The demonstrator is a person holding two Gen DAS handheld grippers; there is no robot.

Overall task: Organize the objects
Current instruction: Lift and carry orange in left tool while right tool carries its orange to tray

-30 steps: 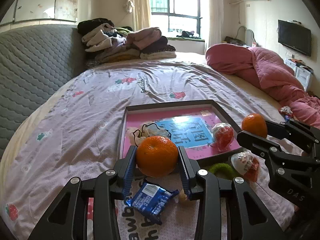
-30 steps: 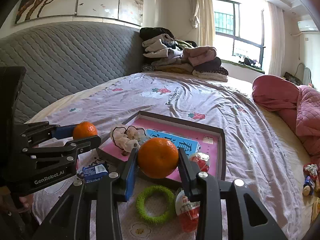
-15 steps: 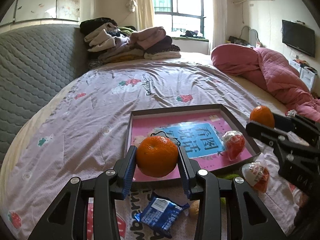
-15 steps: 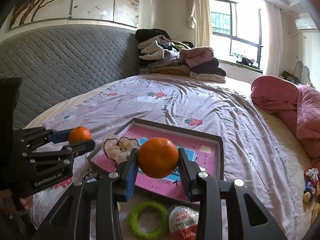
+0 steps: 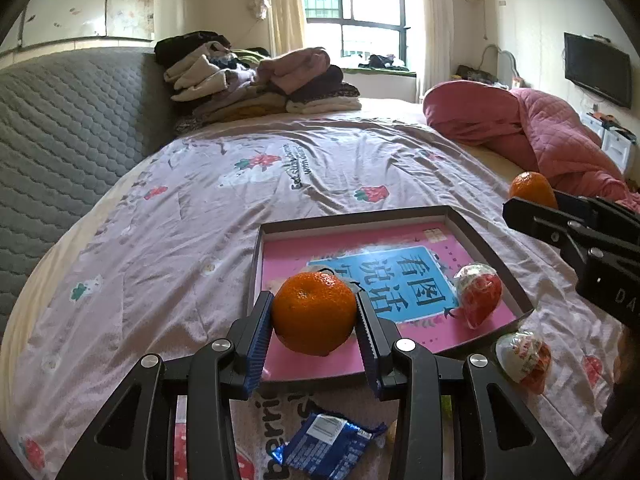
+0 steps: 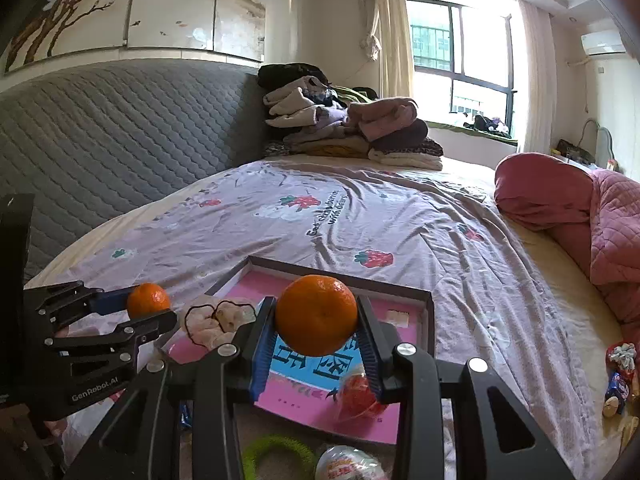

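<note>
My left gripper (image 5: pixel 315 320) is shut on an orange (image 5: pixel 314 312), held over the near left part of a dark-rimmed tray (image 5: pixel 352 216) with a pink and blue printed bottom. My right gripper (image 6: pixel 316 328) is shut on a second orange (image 6: pixel 316 320) above the same tray (image 6: pixel 428 312). Each view catches the other gripper with its fruit: the right one (image 5: pixel 532 196) at the tray's right, the left one (image 6: pixel 150 304) at its left. Inside the tray lie a red-and-white egg toy (image 5: pixel 478 292) and a pale cloth item with black trim (image 6: pixel 218 320).
Loose on the strawberry-print sheet in front of the tray: a blue snack packet (image 5: pixel 326 448), another wrapped egg toy (image 5: pixel 524 356), a green ring (image 6: pixel 276 454). Folded clothes (image 5: pixel 256 80) are stacked by the grey headboard (image 6: pixel 120 128). A pink quilt (image 5: pixel 532 136) is bunched at the right.
Both grippers carried their oranges forward over the tray; the tray and loose items slid nearer and lower in both views. The grips stayed the same.
</note>
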